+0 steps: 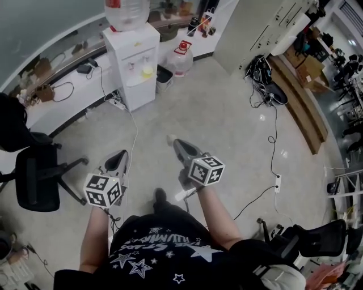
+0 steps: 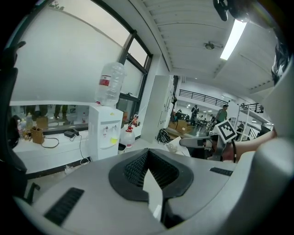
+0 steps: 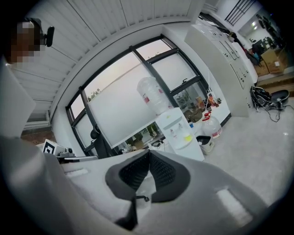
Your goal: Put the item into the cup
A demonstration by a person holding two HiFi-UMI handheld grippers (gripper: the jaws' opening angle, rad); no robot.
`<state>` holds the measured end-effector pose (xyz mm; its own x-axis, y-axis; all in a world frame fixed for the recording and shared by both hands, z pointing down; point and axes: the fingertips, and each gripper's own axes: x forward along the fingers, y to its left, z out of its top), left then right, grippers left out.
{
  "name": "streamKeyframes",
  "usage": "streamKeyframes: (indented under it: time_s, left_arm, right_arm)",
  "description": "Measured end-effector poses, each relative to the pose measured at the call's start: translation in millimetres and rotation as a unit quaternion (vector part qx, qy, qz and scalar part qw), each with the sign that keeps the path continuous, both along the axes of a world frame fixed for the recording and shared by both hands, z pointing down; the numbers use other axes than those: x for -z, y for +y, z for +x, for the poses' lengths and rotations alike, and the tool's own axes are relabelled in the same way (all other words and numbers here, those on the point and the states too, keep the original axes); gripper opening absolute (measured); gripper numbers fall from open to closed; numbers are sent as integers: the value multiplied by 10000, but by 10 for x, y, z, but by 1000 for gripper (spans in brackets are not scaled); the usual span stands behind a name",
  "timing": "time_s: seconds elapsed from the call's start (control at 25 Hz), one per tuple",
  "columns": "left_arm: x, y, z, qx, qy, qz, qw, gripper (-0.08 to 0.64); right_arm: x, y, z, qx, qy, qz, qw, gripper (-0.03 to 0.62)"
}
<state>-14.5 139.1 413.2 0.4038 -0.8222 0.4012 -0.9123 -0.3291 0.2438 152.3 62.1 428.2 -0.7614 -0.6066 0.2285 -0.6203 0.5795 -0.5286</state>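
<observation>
Low in the head view, your left claw (image 1: 119,156) and right claw (image 1: 174,141) both have their jaws pressed together on nothing, pointing up-frame toward the water dispenser (image 1: 136,62). No cup or item shows in any view, so neither hand can be judged nearer.

The head view's top edge is cutting off the water bottle (image 1: 126,12). The marker cube (image 1: 207,170) of the right gripper (image 1: 172,140) is covering its handle, and the far people (image 2: 223,113) in the left gripper view are looking too small to describe.
</observation>
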Motion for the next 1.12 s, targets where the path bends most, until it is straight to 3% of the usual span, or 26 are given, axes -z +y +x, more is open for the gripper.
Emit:
streamKeyframes:
  time_s: [0.28,0.6,1.12]
  left_arm:
    - [-78,-448,101,170,60,-44,9998,6]
    - [-75,-701,-56,341,152,-82,9993,5]
    - [-298,-1413,-373,67,309,-256,9992,5]
  right_arm:
    - [-59,-490,137,212,38,32,9998,2]
    - [-133,-761,101,162,56,-97,9998,2]
    - [-276,-1370,-139,-198,236,-289,9991,2]
